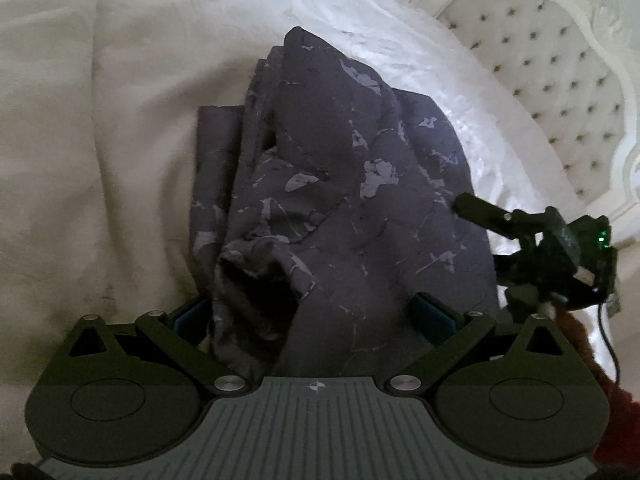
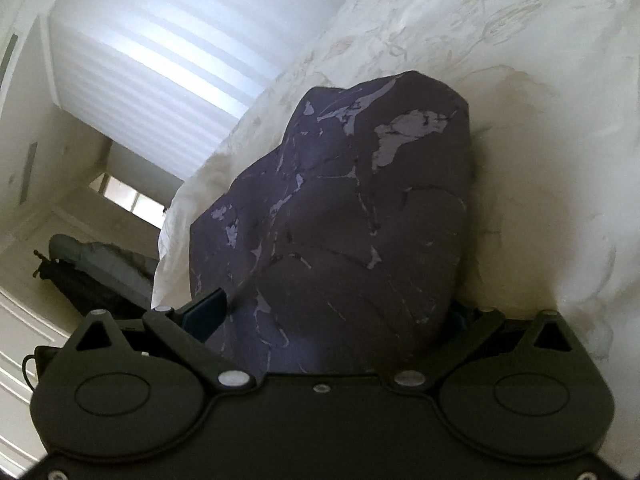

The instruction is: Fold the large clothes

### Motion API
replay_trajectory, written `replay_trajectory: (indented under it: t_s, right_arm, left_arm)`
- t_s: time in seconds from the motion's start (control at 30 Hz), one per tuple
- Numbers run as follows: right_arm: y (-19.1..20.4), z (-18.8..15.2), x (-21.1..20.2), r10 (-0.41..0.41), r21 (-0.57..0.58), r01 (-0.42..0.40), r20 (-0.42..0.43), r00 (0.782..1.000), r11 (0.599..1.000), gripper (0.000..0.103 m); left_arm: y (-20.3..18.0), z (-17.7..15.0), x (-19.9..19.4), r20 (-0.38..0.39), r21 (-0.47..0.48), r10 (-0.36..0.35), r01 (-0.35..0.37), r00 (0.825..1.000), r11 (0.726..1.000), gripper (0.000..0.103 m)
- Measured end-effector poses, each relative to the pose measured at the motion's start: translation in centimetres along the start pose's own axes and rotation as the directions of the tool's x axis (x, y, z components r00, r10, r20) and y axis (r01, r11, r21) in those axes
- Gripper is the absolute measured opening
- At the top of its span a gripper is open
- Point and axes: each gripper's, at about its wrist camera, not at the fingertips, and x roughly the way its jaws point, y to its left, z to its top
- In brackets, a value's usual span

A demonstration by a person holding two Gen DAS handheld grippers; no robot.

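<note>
Garment [image 1: 340,184]: dark purple cloth with pale marbled print, bunched in a loose heap on the bed [image 1: 100,140], cream bedspread beneath.
Left gripper [image 1: 312,312]: jaws spread wide, cloth bulging between them; no grip shown.
Right gripper [image 2: 340,312]: jaws wide apart either side of the heap's near end, not clamped; seen at right in left view.
Headboard [image 1: 560,92]: white, tufted, far right.
Window blind [image 2: 160,72]: far left.

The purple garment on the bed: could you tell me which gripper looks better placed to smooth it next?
Probably the left gripper: it faces the garment with the crumpled folds. The right gripper sees only a smooth stretch near the bed edge.
</note>
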Motion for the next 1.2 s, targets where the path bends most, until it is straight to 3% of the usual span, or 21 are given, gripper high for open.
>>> replay_trajectory:
  t_s: [0.07, 0.17, 0.37, 0.6, 0.7, 0.8, 0.9, 0.97, 1.1, 1.13, 1.2]
  right_arm:
    - [0.5, 0.1, -0.2, -0.024, -0.029, 0.023, -0.008, 1.000, 0.999, 0.086]
    - [0.8, -0.2, -1.4, -0.038, -0.084, 0.038, -0.004, 0.999, 0.996, 0.075]
    - [2.0, 0.4, -4.1, -0.077, -0.192, 0.078, 0.017, 0.997, 0.978, 0.071]
    - [-0.1, 3.0, -11.7, -0.216, -0.255, 0.232, 0.086, 0.972, 0.939, 0.071]
    - [-1.8, 4.9, -15.5, -0.302, -0.250, 0.329, 0.138, 0.943, 0.911, 0.071]
    - [-3.6, 6.9, -19.4, -0.392, -0.230, 0.429, 0.189, 0.900, 0.874, 0.071]
    - [-5.1, 8.6, -22.4, -0.470, -0.217, 0.518, 0.235, 0.851, 0.828, 0.072]
    - [-6.2, 9.2, -23.2, -0.509, -0.191, 0.556, 0.246, 0.825, 0.809, 0.078]
    - [-8.5, 8.0, -22.1, -0.612, -0.133, 0.643, 0.213, 0.762, 0.754, 0.093]
    - [-8.8, 7.3, -21.5, -0.641, -0.130, 0.670, 0.207, 0.739, 0.731, 0.101]
    - [-9.1, 6.0, -20.8, -0.666, -0.108, 0.696, 0.217, 0.713, 0.710, 0.103]
  left_arm:
    - [-0.2, -0.2, -0.1, 0.005, 0.003, -0.026, 0.026, 1.000, 1.000, 0.101]
    - [-0.8, -0.5, -0.5, 0.019, 0.027, -0.045, 0.044, 0.999, 0.999, 0.101]
    - [-4.2, -0.8, 0.1, 0.041, 0.087, -0.105, 0.101, 0.994, 0.991, 0.101]
    - [-10.7, 0.0, 5.9, 0.017, 0.116, -0.220, 0.217, 0.975, 0.969, 0.102]
    - [-14.9, 1.5, 9.6, 0.007, 0.159, -0.280, 0.275, 0.960, 0.948, 0.102]
    - [-19.0, 3.5, 12.9, -0.020, 0.169, -0.342, 0.340, 0.940, 0.925, 0.101]
    - [-22.2, 4.8, 15.7, -0.065, 0.194, -0.362, 0.367, 0.930, 0.910, 0.101]
    - [-23.2, 4.7, 17.1, -0.101, 0.241, -0.334, 0.349, 0.937, 0.906, 0.092]
    - [-21.8, 2.6, 18.1, -0.121, 0.321, -0.186, 0.216, 0.975, 0.922, 0.092]
    - [-20.7, 2.2, 18.4, -0.135, 0.306, -0.176, 0.210, 0.975, 0.928, 0.093]
    - [-18.9, 1.5, 18.3, -0.145, 0.238, -0.208, 0.239, 0.967, 0.942, 0.093]
